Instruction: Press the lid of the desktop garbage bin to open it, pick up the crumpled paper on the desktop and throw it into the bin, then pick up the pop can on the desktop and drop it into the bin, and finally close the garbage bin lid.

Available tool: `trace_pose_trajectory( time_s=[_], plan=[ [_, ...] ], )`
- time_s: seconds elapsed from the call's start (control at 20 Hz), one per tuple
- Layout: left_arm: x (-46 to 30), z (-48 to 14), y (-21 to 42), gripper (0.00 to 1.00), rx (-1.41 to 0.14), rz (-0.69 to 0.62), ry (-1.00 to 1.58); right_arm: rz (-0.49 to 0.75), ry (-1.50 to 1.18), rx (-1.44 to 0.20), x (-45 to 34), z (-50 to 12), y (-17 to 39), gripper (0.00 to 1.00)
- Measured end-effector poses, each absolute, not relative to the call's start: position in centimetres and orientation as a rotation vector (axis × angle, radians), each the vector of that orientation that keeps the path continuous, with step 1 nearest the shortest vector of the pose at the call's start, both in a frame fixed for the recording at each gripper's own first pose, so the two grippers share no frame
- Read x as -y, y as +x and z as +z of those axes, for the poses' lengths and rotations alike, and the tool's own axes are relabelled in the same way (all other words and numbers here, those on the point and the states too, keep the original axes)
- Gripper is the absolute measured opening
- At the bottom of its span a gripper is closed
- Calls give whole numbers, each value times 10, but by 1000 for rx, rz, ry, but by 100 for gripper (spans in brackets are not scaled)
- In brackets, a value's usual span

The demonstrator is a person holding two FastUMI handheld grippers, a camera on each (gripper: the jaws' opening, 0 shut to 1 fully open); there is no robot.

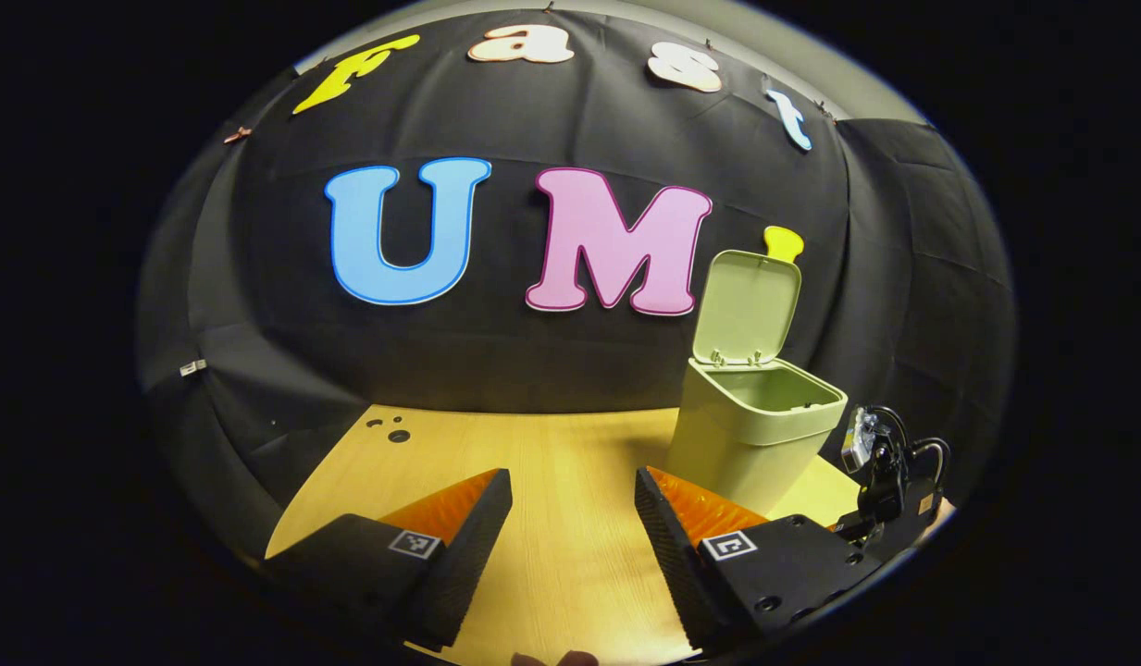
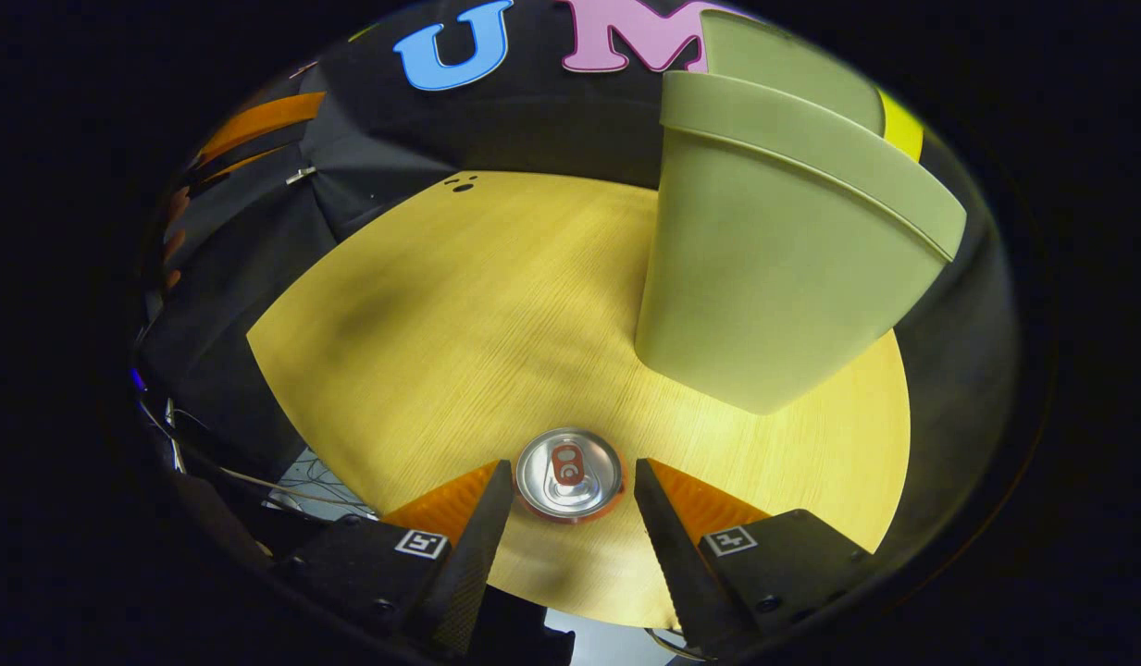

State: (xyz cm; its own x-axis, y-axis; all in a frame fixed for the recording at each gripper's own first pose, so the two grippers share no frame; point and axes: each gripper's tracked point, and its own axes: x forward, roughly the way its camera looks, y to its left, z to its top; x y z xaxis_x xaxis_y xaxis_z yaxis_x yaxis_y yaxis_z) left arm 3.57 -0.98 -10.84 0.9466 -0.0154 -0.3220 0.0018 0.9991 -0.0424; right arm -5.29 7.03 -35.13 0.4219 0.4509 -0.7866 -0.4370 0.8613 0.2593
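In the left gripper view, the left gripper (image 1: 573,518) hovers over the pale wooden tabletop (image 1: 570,462) with its fingers spread wide and nothing between them. To the right stands the light green plastic garbage bin (image 1: 750,430), its hinged lid (image 1: 746,305) raised upright at the far side. The right gripper (image 1: 889,481) shows just beside the bin, at the near right.

In the right gripper view, the right gripper (image 2: 570,504) looks down with its jaws wide, the silver-topped pop can (image 2: 570,474) standing upright between the fingertips; contact cannot be told. The bin rises just beyond, to the right.
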Motion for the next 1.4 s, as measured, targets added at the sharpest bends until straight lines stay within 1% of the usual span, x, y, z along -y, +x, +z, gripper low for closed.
trace_pose_trajectory(
  time_s=[0.25,0.65,1.0,1.15,1.4],
  plan=[
    [-2,-116,33,87,-344,25,-37,554,25,-1011,-74,-359,-51,85],
    [0,-123,33,87,-361,18,-34,543,19,-1027,-77,-370,-51,85],
    [1,-127,32,87,-370,7,-40,554,15,-1030,-79,-367,-53,83],
    [0,-129,32,87,-375,4,-49,552,52,-1012,-74,-349,-49,82],
    [4,-133,31,87,-381,-11,-67,549,99,-949,-67,-297,-43,82]
  ],
)
